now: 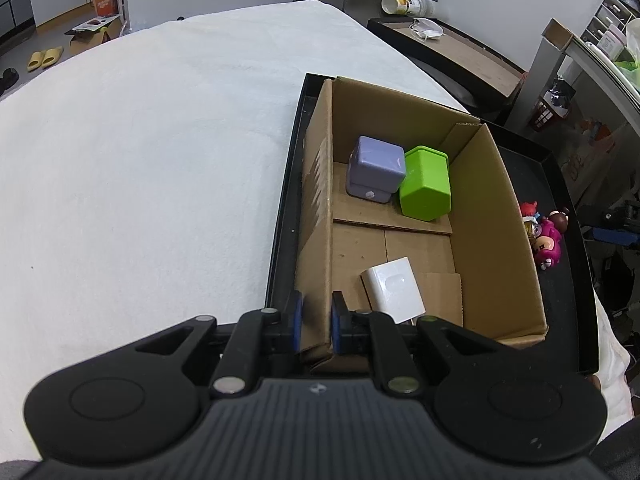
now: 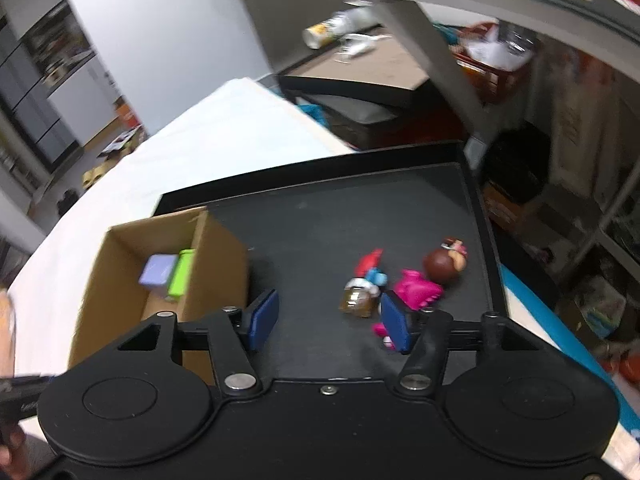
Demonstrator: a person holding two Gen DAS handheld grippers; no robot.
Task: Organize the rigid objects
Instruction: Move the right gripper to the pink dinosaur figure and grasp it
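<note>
The cardboard box (image 1: 476, 216) sits inside the black tray (image 1: 560, 280), pushed to the tray's left side, and the tray rests on the white-covered surface (image 1: 140, 180). Inside the box you've got a lilac cube-shaped container (image 1: 378, 168) and a green one (image 1: 426, 188) touching each other toward the far end, with a flat white block (image 1: 394, 288) lying alone on the box floor nearer to you.

Your left gripper (image 1: 316, 322) is clamped on the box's near-left wall, one blue pad outside the cardboard and one inside, jaws nearly together, pinching that wall. It points steeply down.

On the bare tray floor to the right of the box lies a small cluster of toy figures: a red-and-blue figure (image 2: 370, 270), a pink figure (image 2: 416, 290) with a brown round-headed one (image 2: 442, 266) just beyond it, and a small brownish jar-like piece (image 2: 358, 300) at the front. They sit close together, some touching; the right wrist view is blurred, so finer detail can't be told.

Your right gripper (image 2: 328, 320) hangs over the tray floor between box and toys, jaws parted with nothing between the pads. Its right pad overlaps the near edge of the pink figure in view; whether it touches, you cannot tell.

Beyond the tray, a tipped paper cup (image 1: 400, 3) and a white face mask (image 1: 428, 29) lie on a low brown table, and yellow slippers (image 1: 46, 57) sit on the floor far left.
</note>
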